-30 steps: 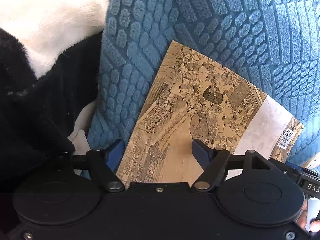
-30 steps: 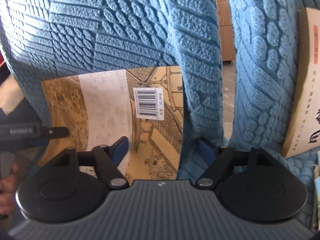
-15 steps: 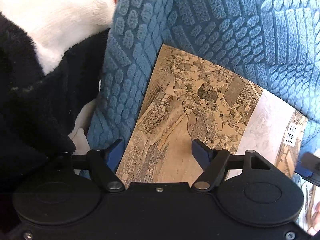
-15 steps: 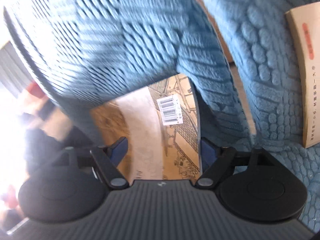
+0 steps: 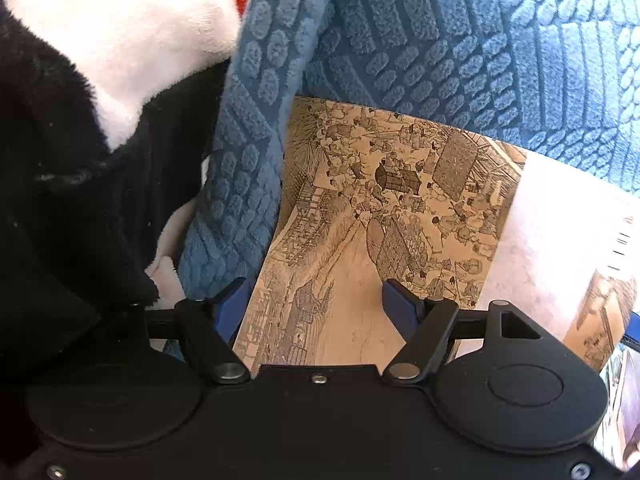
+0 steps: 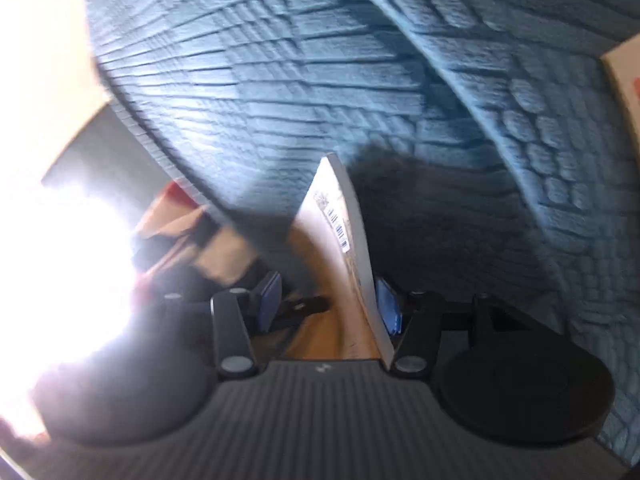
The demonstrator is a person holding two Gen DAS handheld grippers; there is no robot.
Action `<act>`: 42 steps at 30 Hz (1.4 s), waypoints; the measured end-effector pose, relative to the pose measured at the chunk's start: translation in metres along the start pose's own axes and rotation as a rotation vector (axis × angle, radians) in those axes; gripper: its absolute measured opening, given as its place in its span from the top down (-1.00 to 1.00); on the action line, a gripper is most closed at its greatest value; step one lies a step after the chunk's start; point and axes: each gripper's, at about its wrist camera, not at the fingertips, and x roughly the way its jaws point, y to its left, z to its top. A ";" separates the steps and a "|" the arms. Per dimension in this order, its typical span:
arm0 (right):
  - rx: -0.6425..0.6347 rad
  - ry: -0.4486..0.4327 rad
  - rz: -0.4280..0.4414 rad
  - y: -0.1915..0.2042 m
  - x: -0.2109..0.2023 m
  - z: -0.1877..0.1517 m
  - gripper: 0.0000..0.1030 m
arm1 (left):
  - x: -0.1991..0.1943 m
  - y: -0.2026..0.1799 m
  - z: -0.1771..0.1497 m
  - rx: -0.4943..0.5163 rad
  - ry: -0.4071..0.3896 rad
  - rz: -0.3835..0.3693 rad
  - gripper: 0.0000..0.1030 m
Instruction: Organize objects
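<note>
A thin paperback book with a tan cover printed all over with an old ink drawing of a crowded town [image 5: 384, 216] leans against a blue, chunky-textured cushion [image 5: 460, 48] on what looks like a sofa. A pale band crosses its cover toward the right side.

The left hand-held gripper [image 5: 316, 300] hangs over the lower part of the cover with its jaws spread wide. One blue pad sits off the book's left edge, the other over the drawing, and neither one presses on it. To the left of the cushion lies a black and white plush fabric [image 5: 80, 140], touching the cushion's edge.

The right wrist view is blurred and washed out by glare on its left. There the right hand-held gripper [image 6: 328, 304] has the book's [image 6: 348, 240] edge between its pads, and its jaws are closing. The right pad lies right against the book's far face, while the left pad stands clear of it. A barcode label shows on the near face. The blue cushion [image 6: 320, 80] fills the view behind.
</note>
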 end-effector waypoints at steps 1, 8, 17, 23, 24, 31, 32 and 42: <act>-0.031 0.025 0.006 0.003 0.000 0.001 0.12 | 0.000 -0.001 0.000 0.015 0.003 0.001 -0.38; -0.301 0.108 -0.168 0.041 0.027 -0.001 0.63 | 0.000 -0.003 0.003 0.044 0.005 0.019 -0.38; -0.503 0.081 -0.275 0.082 0.032 -0.024 0.72 | -0.021 0.010 0.002 -0.077 -0.006 -0.007 -0.38; -0.472 0.075 -0.300 0.086 0.031 -0.031 0.75 | -0.057 0.028 0.001 -0.217 -0.045 -0.071 -0.40; -0.463 0.073 -0.302 0.089 0.032 -0.032 0.75 | -0.062 0.030 0.001 -0.231 -0.050 -0.073 -0.39; -0.464 0.075 -0.351 0.112 0.037 -0.043 0.80 | -0.078 0.024 0.001 -0.193 -0.077 -0.093 -0.39; -0.482 0.080 -0.360 0.117 0.037 -0.046 0.81 | -0.079 0.017 0.002 -0.169 -0.087 -0.100 -0.39; -0.526 0.147 -0.385 0.135 0.014 -0.039 0.82 | -0.108 -0.051 0.014 0.236 -0.071 -0.098 -0.41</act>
